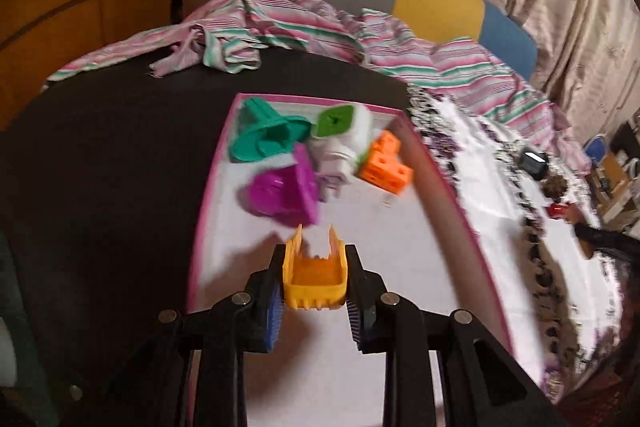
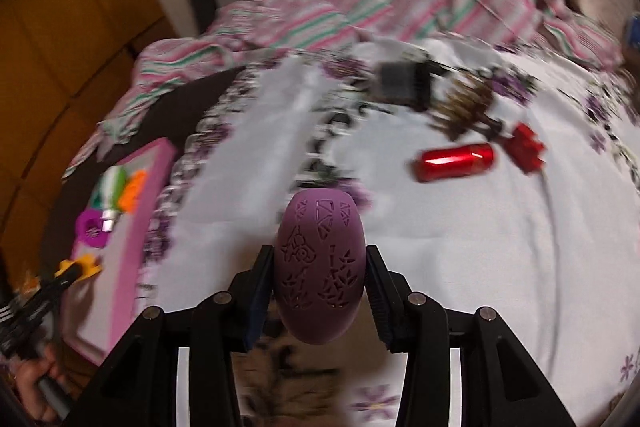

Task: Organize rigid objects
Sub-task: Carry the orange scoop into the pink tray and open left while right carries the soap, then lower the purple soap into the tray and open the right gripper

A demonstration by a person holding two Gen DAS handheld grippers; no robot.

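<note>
Midway through sorting, by the look of it: hard items gathered on the pink-edged tray (image 1: 404,227), more still loose on the flowered cloth (image 2: 460,247) to its right.

Left gripper (image 1: 314,279) clamped on a yellow plastic piece (image 1: 314,277), jaws pressed against both its sides, hovering over the near, bare part of the tray. Right gripper (image 2: 319,283) clamped on a purple egg-shaped shell (image 2: 319,267) with cut-out patterns, held above the cloth, well to the right of the tray.

Already on the tray, bunched at its far end: a green funnel-like piece (image 1: 266,139), a white and green plug (image 1: 344,135), an orange block (image 1: 384,165), a magenta piece (image 1: 284,195) nearest the yellow one.

Next move, as judged: lower the yellow piece onto the bare patch of tray short of the magenta piece, then spread the jaws. After that, carry the shell leftward across the cloth to the tray.

Still on the cloth, far right of the tray: a red can (image 2: 456,161) on its side, a red block (image 2: 524,147) just beside it, a dark box (image 2: 402,83) and a brownish tangle (image 2: 464,107) beyond, too blurred to name.

In the way: little. Crowded far end of the tray best avoided; the raised pink edge to be cleared when bringing the shell over; the two grippers likely to meet above the same bare patch. Striped sheet (image 1: 280,31) bunched behind the tray, out of the path.
</note>
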